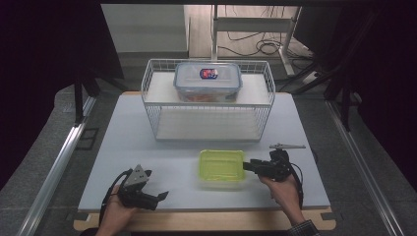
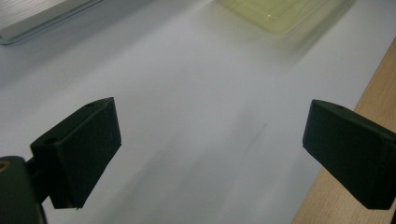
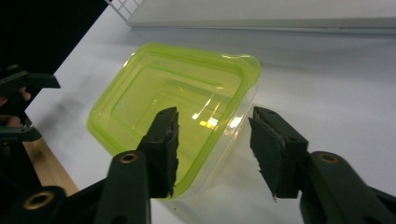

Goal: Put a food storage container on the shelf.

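Observation:
A clear box with a yellow-green lid (image 1: 221,167) sits on the white table top, front and centre. My right gripper (image 1: 248,166) is at its right end. In the right gripper view the right gripper (image 3: 215,149) straddles the near corner of the box (image 3: 177,93): one jaw lies over the lid, the other stands outside the wall with a gap showing. My left gripper (image 1: 162,196) rests near the front left, jaws wide apart. In its own view the left gripper (image 2: 210,154) has only bare table between its jaws, and the box (image 2: 280,14) lies farther off.
A white wire basket (image 1: 147,83) stands at the back of the table, with a clear lidded container (image 1: 207,81) on its upper shelf. The table's wooden front edge (image 1: 206,221) runs close to both hands. A metal rail (image 1: 59,162) borders the left side.

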Action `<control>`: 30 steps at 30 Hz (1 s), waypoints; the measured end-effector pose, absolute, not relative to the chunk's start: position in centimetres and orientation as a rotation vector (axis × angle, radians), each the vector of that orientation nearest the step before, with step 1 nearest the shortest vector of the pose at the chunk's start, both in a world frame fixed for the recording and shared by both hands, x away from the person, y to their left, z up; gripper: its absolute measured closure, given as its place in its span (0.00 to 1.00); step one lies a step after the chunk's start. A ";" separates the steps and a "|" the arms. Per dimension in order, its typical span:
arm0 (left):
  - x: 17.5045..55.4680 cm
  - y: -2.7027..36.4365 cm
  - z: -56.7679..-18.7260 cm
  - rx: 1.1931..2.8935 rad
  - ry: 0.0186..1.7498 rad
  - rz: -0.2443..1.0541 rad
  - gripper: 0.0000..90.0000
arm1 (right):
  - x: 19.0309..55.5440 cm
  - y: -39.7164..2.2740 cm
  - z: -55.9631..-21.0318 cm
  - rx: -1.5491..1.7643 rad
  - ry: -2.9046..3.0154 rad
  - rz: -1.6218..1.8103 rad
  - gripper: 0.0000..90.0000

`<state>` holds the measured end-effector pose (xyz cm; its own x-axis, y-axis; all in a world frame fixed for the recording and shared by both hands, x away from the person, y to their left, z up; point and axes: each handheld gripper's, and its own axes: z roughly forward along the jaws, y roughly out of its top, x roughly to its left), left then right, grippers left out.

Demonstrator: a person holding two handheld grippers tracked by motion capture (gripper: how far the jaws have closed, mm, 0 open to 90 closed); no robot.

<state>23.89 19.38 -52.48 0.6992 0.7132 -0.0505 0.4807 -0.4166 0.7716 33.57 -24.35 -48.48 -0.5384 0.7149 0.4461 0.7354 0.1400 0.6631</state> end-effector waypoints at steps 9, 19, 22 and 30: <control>23.9 19.3 -52.5 2.098 0.906 0.365 0.05 | 35.4 -24.1 -50.1 -1.558 -2.179 -1.304 0.69; 23.8 19.3 -52.5 2.097 0.904 0.364 0.05 | 36.7 -23.9 -51.1 -1.619 -1.967 -1.218 0.85; 23.9 19.4 -52.5 2.096 0.905 0.363 0.05 | 36.9 -23.9 -51.2 -1.601 -1.931 -1.218 0.89; 23.9 19.4 -52.4 2.091 0.908 0.368 0.05 | 36.7 -23.4 -50.9 -1.536 -1.953 -1.258 0.89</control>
